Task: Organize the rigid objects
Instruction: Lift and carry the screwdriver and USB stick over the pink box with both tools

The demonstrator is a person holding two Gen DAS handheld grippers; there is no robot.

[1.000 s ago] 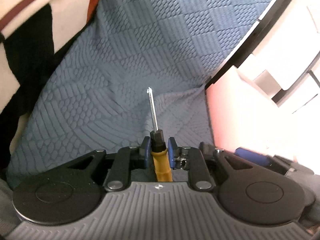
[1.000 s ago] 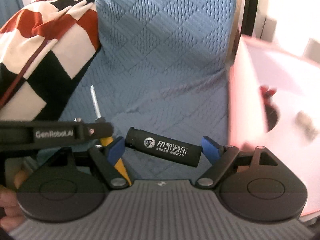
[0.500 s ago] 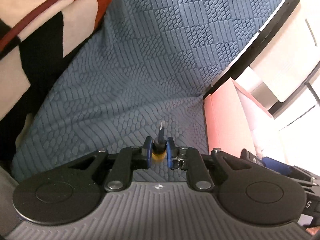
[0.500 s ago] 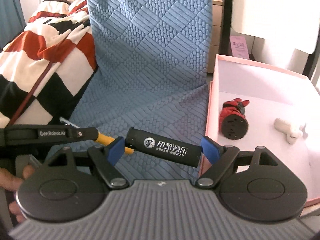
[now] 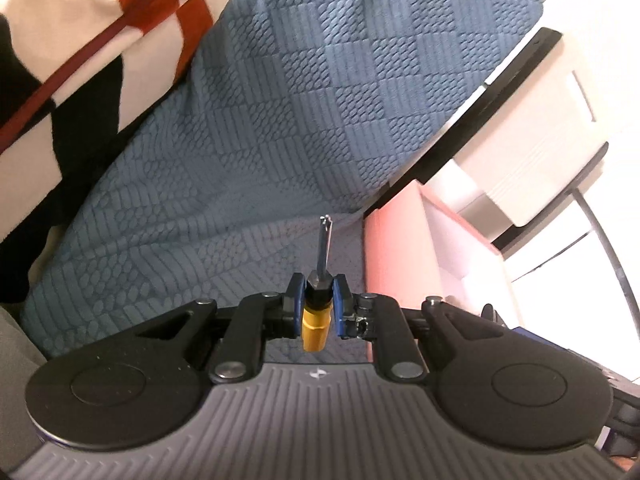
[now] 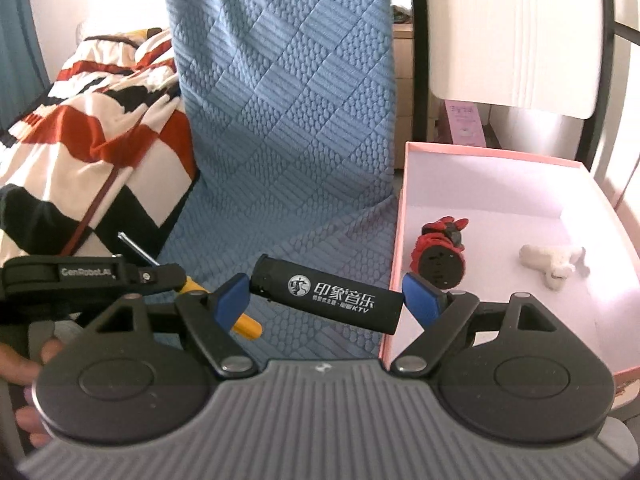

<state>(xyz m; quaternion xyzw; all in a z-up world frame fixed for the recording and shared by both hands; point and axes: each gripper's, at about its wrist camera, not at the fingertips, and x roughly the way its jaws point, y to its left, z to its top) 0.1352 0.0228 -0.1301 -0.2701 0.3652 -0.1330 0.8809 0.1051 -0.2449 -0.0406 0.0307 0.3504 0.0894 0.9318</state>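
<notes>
My left gripper (image 5: 317,298) is shut on a yellow-handled screwdriver (image 5: 316,320) whose metal shaft points forward over the blue quilt (image 5: 280,140). The screwdriver also shows in the right wrist view (image 6: 244,326), at the left beside my left gripper's body. My right gripper (image 6: 326,298) is shut on a black lighter (image 6: 326,300) with white print, held crosswise above the quilt, just left of the pink box (image 6: 400,216). Inside the box lie a red and black toy (image 6: 440,250) and a small white object (image 6: 550,262).
A red, white and black checkered blanket (image 6: 92,136) lies left of the quilt. A black frame post (image 6: 418,52) and a white panel (image 6: 516,32) stand behind the box. The box's pink wall also shows in the left wrist view (image 5: 394,264).
Both grippers have lifted and tilted back, so the box interior and more of the quilt now show. The screwdriver and lighter stay gripped.
</notes>
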